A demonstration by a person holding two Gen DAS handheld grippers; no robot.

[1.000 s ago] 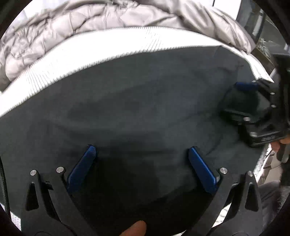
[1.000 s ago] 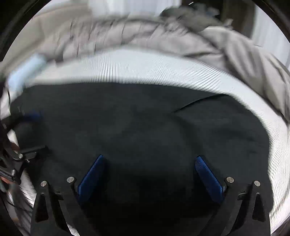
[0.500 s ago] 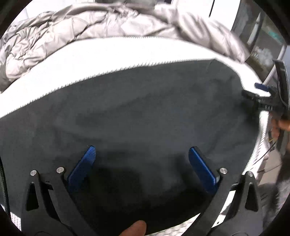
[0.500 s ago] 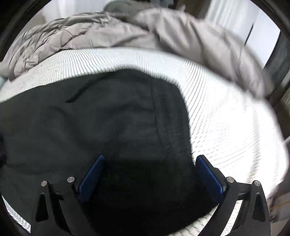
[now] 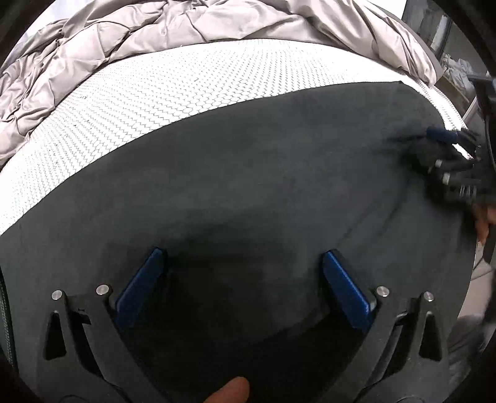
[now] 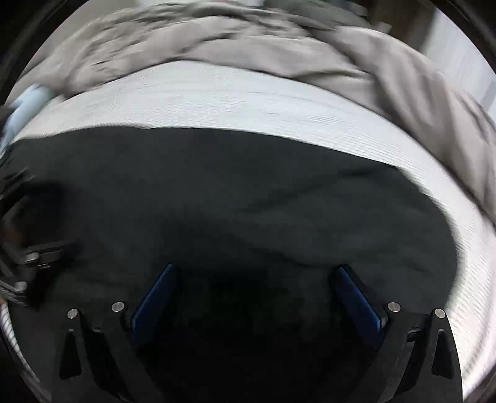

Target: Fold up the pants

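The dark pants (image 5: 248, 186) lie spread nearly flat on the white bed (image 5: 155, 102), with shallow creases near one side. Both the left claw (image 5: 241, 279) and the right claw (image 6: 254, 294) hover wide open over them, gripping nothing. A grey quilt (image 5: 155, 28) lies bunched beyond.

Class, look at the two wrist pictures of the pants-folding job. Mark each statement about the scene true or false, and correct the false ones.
1. The pants are dark and lie spread on a white textured mattress. True.
2. The left gripper is clamped shut on the pants. False: its fingers stand wide apart above the cloth.
3. A grey quilted duvet is bunched beyond the pants. True.
4. The right gripper holds a folded towel. False: it is open, with only dark cloth beneath it.
5. The duvet covers the pants. False: a strip of bare mattress separates them.
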